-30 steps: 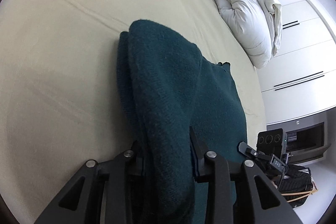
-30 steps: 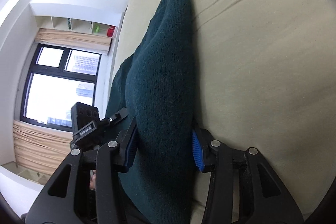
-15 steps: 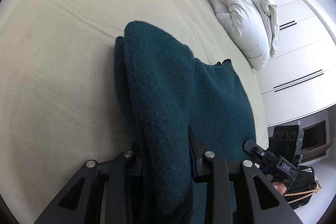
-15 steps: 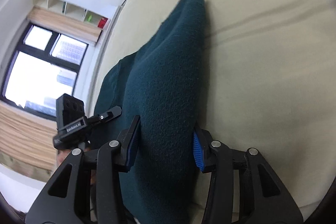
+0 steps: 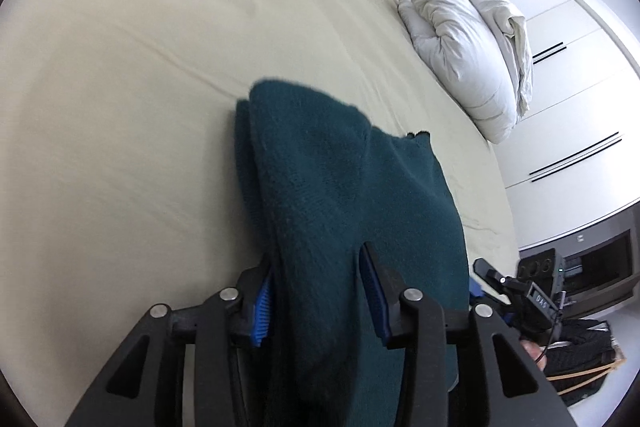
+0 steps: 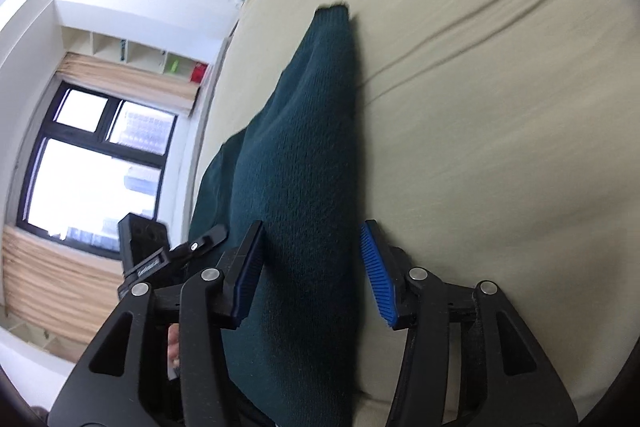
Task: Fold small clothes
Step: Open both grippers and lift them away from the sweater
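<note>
Left wrist view: the left gripper [image 5: 316,291] is straddling a thick fold of the dark teal knit garment [image 5: 340,195]. Its blue pads [image 5: 262,311] are standing a little off the cloth on both sides, so the jaws are reading as spread, not pinching. The garment is lying on the beige bed sheet [image 5: 140,87], doubled over, its far folded edge pointing up the bed. A rumpled white duvet [image 5: 464,43] is sitting well apart at the bed's far right edge.

Right wrist view: the right gripper [image 6: 312,267] is likewise astride the other side of the same garment [image 6: 304,163]. There is a clear gap between its right blue pad [image 6: 376,275] and the knit, so it too is open. The left gripper's body is showing just beside the cloth at lower left.

Judgement: both tongs appear to be letting the fold go onto the sheet [image 6: 500,107]. To do this well, the jaws should be opening fully before any pull-back, then drawing straight back along the fingers so the ribbed pads are not snagging the knit and dragging the top layer. Both sides should be leaving together, keeping the edges stacked. A sheet crease [image 6: 460,27] is running just beside the garment; it is not worth disturbing.
</note>
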`<state>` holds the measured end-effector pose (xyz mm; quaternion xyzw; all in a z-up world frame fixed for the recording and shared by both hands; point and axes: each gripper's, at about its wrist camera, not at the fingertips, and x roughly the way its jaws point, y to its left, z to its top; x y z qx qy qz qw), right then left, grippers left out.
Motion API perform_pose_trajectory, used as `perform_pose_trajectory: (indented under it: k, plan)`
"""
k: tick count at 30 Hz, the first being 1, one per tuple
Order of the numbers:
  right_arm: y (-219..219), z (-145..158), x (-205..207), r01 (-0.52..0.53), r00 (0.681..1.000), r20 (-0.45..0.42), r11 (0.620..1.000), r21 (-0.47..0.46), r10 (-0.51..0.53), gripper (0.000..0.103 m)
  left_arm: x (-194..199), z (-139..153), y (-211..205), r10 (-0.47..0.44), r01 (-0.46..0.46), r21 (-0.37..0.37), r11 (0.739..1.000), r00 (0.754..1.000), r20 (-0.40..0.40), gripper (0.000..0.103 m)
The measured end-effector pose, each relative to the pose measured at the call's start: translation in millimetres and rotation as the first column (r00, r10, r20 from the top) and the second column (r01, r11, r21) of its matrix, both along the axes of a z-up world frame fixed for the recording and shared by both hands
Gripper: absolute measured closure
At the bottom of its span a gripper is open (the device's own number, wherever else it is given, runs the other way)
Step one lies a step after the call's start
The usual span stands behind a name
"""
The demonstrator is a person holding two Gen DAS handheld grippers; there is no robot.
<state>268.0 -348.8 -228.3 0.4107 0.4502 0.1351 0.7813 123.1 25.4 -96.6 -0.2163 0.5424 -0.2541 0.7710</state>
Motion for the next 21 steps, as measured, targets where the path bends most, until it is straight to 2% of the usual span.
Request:
perform_pose_trajectory:
  k: [3, 5, 6, 8, 11, 13, 15, 17, 19, 21]
  plan:
    - [-10.6, 24.2, -21.3, 0.072, 0.997, 0.032, 0.993, -0.092, -0.069, 0.055, -17.3, 28.9, 8.5, 0.030, -0.038, 0.068, 0.997, 0.993, 0.111, 0.051]
    - [-7.2, 43.1, -36.4, 0.104, 0.994, 0.058, 0.981, -0.166, -0.096, 0.055, -32.4, 53.4, 10.0, 0.040, -0.066, 0.121, 0.990, 0.976, 0.213, 0.040]
    - [-5.2, 51.9, -42.5, 0.115, 0.992, 0.073, 0.972, -0.206, -0.102, 0.055, -40.8, 66.1, 9.7, 0.041, -0.082, 0.144, 0.986, 0.963, 0.268, 0.036]
    - [5.7, 74.0, -56.3, 0.128, 0.988, 0.120, 0.944, -0.303, -0.095, 0.055, -56.4, 87.5, 7.8, 0.046, -0.117, 0.179, 0.977, 0.932, 0.360, 0.019]
    - [24.1, 101.5, -73.9, 0.140, 0.980, 0.186, 0.896, -0.421, -0.066, 0.055, -82.5, 117.2, 1.8, 0.045, -0.164, 0.203, 0.965, 0.871, 0.490, 0.006]
    - [38.0, 117.5, -82.2, 0.149, 0.974, 0.222, 0.869, -0.471, -0.047, 0.055, -99.2, 133.4, -3.3, 0.035, -0.195, 0.224, 0.955, 0.824, 0.566, 0.000]
    - [51.9, 136.2, -85.3, 0.158, 0.967, 0.253, 0.847, -0.508, -0.029, 0.054, -119.0, 149.7, -9.4, 0.025, -0.245, 0.251, 0.937, 0.759, 0.651, 0.000]
    - [64.7, 151.8, -91.7, 0.172, 0.958, 0.286, 0.820, -0.546, -0.011, 0.049, -134.2, 162.9, -11.5, 0.018, -0.294, 0.269, 0.917, 0.704, 0.710, 0.000]
    - [77.2, 170.5, -103.4, 0.217, 0.938, 0.347, 0.781, -0.586, -0.001, 0.028, -149.4, 176.4, -15.6, 0.016, -0.362, 0.277, 0.890, 0.632, 0.775, 0.000]
    - [86.9, 188.5, -116.6, 0.256, 0.915, 0.403, 0.761, -0.596, 0.007, 0.021, -170.5, 191.0, -19.1, 0.008, -0.433, 0.259, 0.863, 0.525, 0.851, 0.000]
